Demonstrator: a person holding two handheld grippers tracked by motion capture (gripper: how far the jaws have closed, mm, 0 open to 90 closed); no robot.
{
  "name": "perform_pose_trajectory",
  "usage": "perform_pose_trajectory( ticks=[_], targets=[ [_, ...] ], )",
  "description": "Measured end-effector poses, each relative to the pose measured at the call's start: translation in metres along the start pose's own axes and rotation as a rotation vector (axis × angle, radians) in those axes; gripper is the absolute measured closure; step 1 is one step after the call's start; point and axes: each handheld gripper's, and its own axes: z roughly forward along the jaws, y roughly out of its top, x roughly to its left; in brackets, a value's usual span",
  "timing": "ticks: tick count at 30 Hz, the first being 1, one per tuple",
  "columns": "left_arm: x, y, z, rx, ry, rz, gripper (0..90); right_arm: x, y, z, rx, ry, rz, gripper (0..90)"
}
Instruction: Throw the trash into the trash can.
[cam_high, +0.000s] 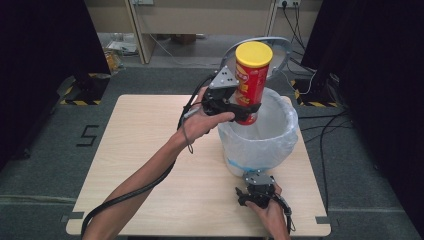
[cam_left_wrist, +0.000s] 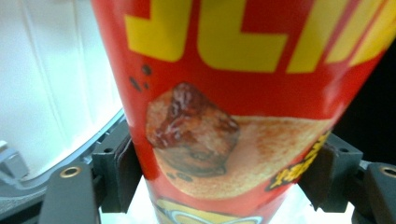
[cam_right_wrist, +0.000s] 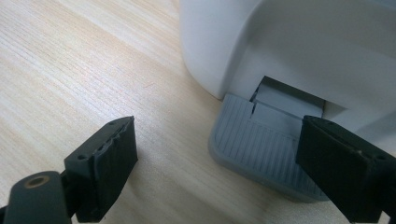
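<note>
Chip can (cam_high: 251, 80) clamped upright in left gripper (cam_high: 239, 106), poised over lined pedal bin (cam_high: 260, 150) for drop; right gripper (cam_high: 257, 192), jaws spread, empty, on pedal (cam_right_wrist: 261, 149), apparently holding lid (cam_high: 280, 50) up

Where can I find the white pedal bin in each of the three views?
High view: white bin right of table centre, liner bag open.
Left gripper view: its white wall at left, behind the red can.
Right gripper view: its base top right, grey pedal below.
Shared landmark: the bin's white wall.
</note>
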Motion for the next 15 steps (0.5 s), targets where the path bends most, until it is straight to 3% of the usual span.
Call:
perform_pose_trajectory(
  ticks=[15],
  targets=[
    [0.003,-0.015,0.019,0.082,0.003,-0.006,24.4,0.000,0.000,0.000,0.001,-0.002,0.000,12.7]
  ],
)
